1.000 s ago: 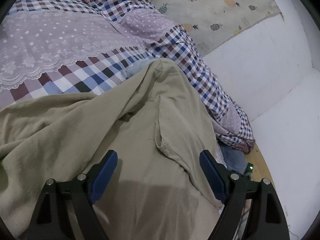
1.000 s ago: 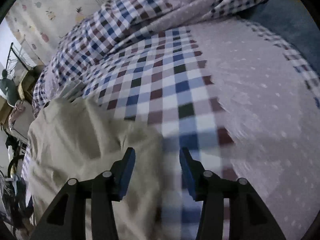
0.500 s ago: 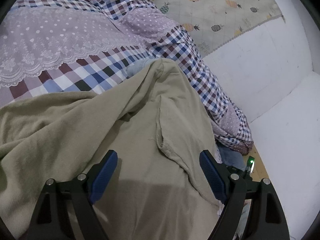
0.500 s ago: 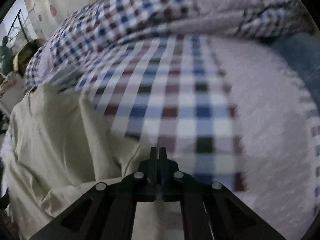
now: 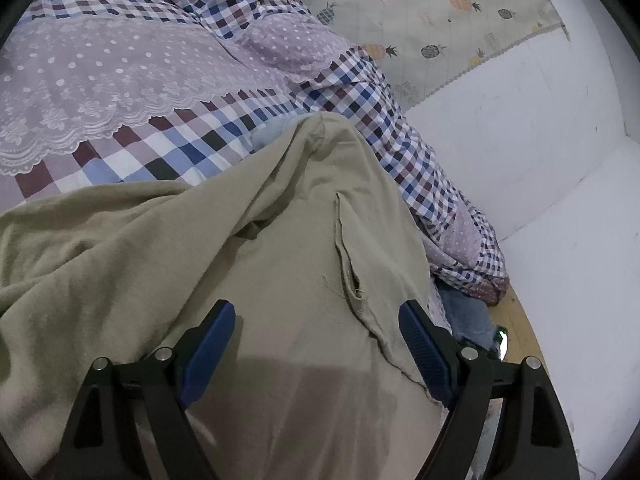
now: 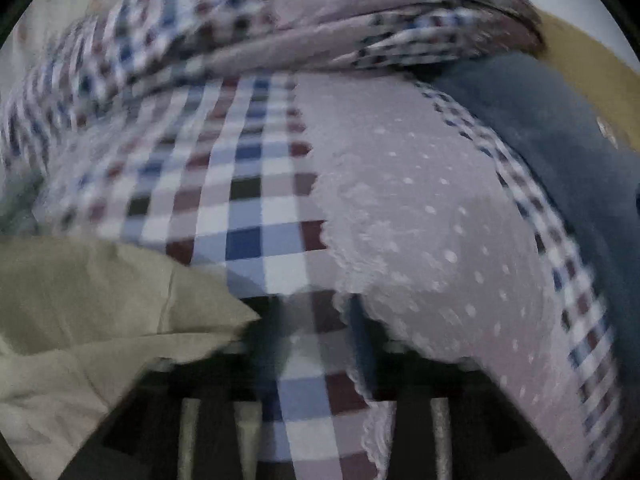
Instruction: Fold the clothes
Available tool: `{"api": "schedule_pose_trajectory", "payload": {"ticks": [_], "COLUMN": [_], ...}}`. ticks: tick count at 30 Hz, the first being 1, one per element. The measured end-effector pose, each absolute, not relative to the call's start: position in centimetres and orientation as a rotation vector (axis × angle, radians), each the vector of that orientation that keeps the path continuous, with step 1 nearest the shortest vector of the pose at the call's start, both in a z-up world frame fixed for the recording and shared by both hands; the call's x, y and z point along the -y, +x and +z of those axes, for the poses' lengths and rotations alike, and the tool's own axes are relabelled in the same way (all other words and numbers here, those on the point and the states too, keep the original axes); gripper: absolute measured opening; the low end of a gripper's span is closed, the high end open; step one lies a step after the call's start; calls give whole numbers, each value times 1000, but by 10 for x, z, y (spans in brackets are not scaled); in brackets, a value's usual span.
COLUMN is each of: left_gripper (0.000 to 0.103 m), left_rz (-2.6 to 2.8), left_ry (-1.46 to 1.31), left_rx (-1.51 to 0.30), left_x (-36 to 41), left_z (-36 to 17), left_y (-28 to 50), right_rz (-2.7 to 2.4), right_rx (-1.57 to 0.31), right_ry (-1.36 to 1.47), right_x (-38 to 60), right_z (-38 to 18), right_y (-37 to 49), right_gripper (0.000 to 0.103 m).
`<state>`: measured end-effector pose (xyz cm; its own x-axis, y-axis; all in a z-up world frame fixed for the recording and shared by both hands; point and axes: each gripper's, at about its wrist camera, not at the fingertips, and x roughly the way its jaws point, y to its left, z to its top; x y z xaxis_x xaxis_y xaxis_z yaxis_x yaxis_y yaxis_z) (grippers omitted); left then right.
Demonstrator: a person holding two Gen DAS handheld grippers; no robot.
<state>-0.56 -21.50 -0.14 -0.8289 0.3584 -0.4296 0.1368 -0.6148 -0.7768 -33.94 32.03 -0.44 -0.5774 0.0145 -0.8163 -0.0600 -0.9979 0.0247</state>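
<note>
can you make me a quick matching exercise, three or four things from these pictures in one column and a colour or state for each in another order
Things:
1. garment
2. bedspread
3. wall cloth
4. left tool

Colours or states:
a. pineapple print
b. open, over the fabric
c. plain khaki
d. checked, with lace-edged dotted panel

Pairs: 1-c, 2-d, 3-a, 4-b

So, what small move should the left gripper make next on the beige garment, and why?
Probably lower the left gripper and close it on the beige garment. Its blue fingers stand wide open over the cloth near the loose edge, gripping nothing, and the garment lies rumpled on the checked bedcover.
</note>
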Motion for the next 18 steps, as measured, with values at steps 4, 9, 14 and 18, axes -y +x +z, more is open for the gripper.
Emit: {"api": "schedule_pose_trajectory", "payload": {"ticks": [4,9,14,18], "left_gripper": [86,86,86,86], "left_rz": [2552,2538,2543,2557], "left_ry": [-853,-832,-805,-773], "left_rx": [1335,1344,1328,1321], "left_x": [216,213,210,212], "left_z": [-1,3,11,18], "left_y": [-4,-1,3,9], "right_rz": [2842,2945,3017,2878], "right_rx": [-172,-54,59,37], "right_ry": [-1441,-1519,-1593,-1620], "right_x": [-328,-312,-299,-306], "right_z": [2,1,-2,-19], "right_y": [-292,-229,-172,-173], "right_gripper": [53,53,43,3]}}
